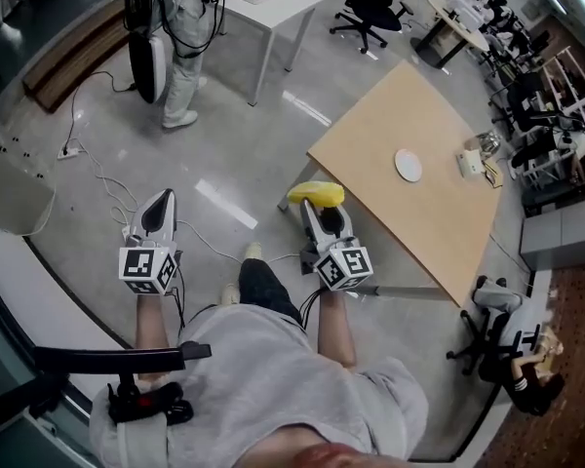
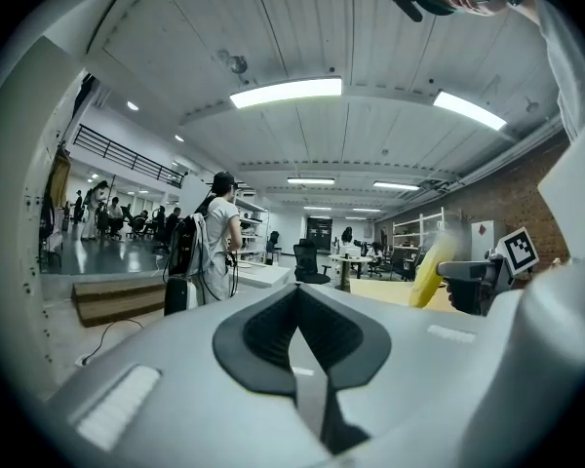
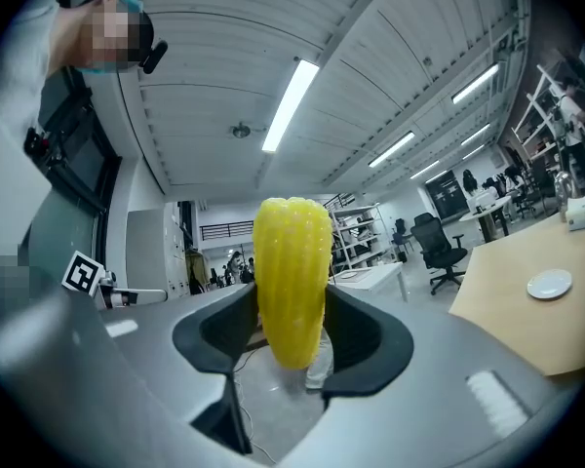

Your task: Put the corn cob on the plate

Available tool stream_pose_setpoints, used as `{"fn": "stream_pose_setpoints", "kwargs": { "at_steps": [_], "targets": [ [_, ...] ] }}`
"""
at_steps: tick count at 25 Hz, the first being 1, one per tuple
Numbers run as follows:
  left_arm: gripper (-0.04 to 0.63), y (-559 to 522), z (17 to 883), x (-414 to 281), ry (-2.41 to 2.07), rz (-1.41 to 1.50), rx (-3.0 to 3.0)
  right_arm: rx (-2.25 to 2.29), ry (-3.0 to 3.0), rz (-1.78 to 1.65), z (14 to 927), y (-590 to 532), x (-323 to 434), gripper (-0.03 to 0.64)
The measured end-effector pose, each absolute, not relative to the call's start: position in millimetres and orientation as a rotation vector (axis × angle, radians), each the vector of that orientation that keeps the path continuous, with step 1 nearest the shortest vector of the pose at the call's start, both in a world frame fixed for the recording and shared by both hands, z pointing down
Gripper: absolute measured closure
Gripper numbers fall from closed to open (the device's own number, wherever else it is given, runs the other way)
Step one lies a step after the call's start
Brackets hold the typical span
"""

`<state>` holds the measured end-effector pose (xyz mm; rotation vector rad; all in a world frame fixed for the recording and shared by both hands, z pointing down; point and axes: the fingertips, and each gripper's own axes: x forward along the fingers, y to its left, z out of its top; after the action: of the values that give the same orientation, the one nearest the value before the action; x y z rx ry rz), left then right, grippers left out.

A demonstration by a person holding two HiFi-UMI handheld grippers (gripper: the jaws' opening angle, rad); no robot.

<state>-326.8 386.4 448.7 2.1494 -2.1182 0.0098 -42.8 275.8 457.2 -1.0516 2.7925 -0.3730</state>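
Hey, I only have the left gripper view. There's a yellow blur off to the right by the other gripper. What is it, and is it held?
Observer: It's the corn cob, upright between the right gripper's jaws, which press on both its sides.
Operator: Where's the plate?
Observer: The head view shows a white plate on the wooden table, with nothing on it.
Operator: Is the cob over the table?
Observer: Not yet. In the head view it hangs over the floor, beside the table's near edge.
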Motion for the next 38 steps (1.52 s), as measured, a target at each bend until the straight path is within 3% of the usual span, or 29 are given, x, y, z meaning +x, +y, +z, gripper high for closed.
{"fn": "stream_pose_setpoints", "kwargs": {
  "at_steps": [23,38],
  "targets": [
    [0.575,128.6,462.8,-407.6,-2.033,0.168,2.234,-1.168,2.700,-0.473,505.1,38.1,-116.0,0.397],
    [0.575,-29.1,457.7,-393.0,-1.851,0.202,2.403,-1.399,2.575,-0.500,512.7,-74.9,-84.8,0.397]
  ]
}}
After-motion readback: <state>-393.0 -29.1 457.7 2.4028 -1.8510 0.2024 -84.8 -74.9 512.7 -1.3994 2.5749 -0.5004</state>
